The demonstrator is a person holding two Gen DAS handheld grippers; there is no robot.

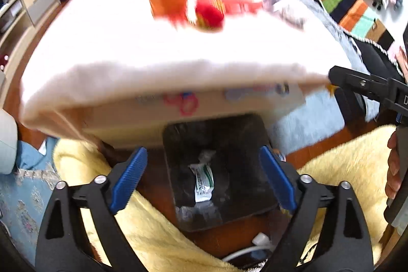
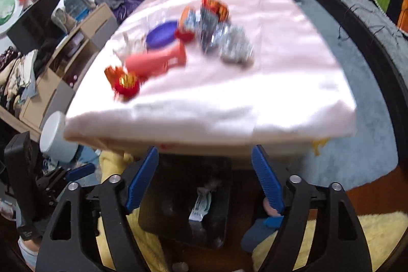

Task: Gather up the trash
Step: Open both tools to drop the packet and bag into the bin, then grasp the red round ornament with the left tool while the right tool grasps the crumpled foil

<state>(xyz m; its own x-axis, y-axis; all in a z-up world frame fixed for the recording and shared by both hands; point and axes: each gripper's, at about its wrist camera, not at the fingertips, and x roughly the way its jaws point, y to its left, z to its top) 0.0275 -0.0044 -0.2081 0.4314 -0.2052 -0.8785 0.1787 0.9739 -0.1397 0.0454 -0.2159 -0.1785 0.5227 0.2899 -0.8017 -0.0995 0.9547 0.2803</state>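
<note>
1. Cluttered bedroom all round: shelves and clothes at the upper left of both views, a bed with a striped blanket at the upper right, and a yellow fluffy rug (image 1: 158, 228) on the dark floor at the bottom of the frame.
2. Nearest, both pairs of tongs are released and hold nothing: the left tongs (image 1: 202, 180) and the right tongs (image 2: 204, 180) each stand wide, blue pads well apart, framing the bin below.
3. Between those pads, low in the centre of each view, sits a black bin (image 1: 244, 134) on the floor, tucked against the near edge of the bench.
4. Inside it lies a white and green wrapper (image 1: 202, 181), with some clear crumpled plastic beside it, so some of the collecting looks done.
5. Further off, the bench (image 2: 280, 83), draped in a pale cloth, fills the middle of the frame.
6. On it, a heap of trash (image 2: 178, 42) waits left of centre: red and orange wrappers, a blue lid, a pink piece, crumpled silver foil, all blurred.
7. Judging by that heap, most of the job is left.
</note>
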